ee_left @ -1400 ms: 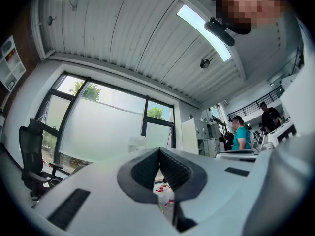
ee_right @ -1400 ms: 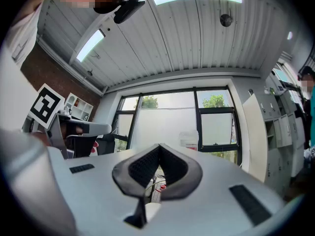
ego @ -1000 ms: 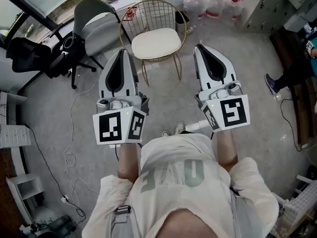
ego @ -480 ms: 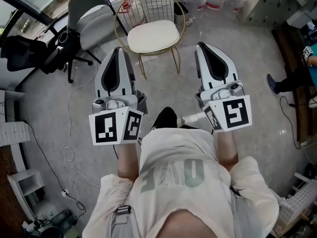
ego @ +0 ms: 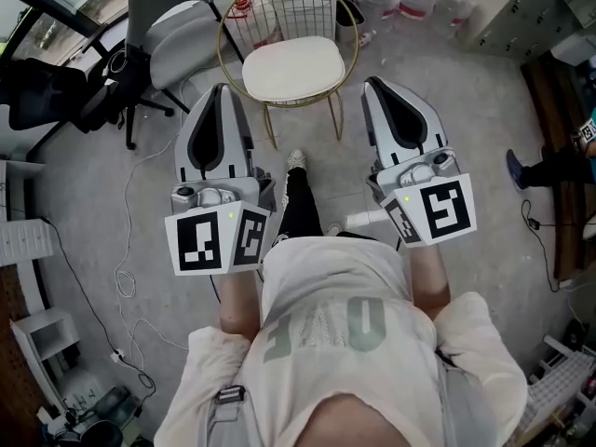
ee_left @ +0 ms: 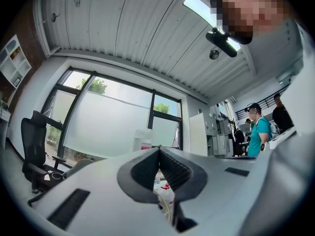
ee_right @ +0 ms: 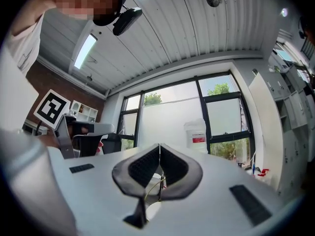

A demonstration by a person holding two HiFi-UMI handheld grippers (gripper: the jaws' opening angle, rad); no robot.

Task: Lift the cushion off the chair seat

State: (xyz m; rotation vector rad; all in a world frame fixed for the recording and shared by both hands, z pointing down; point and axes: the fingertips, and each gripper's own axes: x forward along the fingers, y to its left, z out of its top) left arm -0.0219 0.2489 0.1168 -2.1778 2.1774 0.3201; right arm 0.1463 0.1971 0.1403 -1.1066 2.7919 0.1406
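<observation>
Nearest to us, the two claws are held out in front of the body, side by side but apart. The left gripper (ego: pixel 223 91) has its jaws pressed together with nothing between them. The right gripper (ego: pixel 374 84) is in the same condition, closed and empty. Both point forward above the grey concrete floor (ego: pixel 447 110). Between them our dark-trousered leg with a white shoe (ego: pixel 296 159) is placed toward the chair.

A little beyond the tips stands the gold wire chair with a round back (ego: pixel 291 7). The cream oval padded cushion (ego: pixel 291 66) lies flat on its seat, not touched by either claw.

The cushion is ahead of us, between the lines of the two claws and, we think, slightly nearer to the left one. Its long axis runs across, from left to right. So we judge that each claw can take one end, but the jaws must first open and come lower to the seat edge.
</observation>
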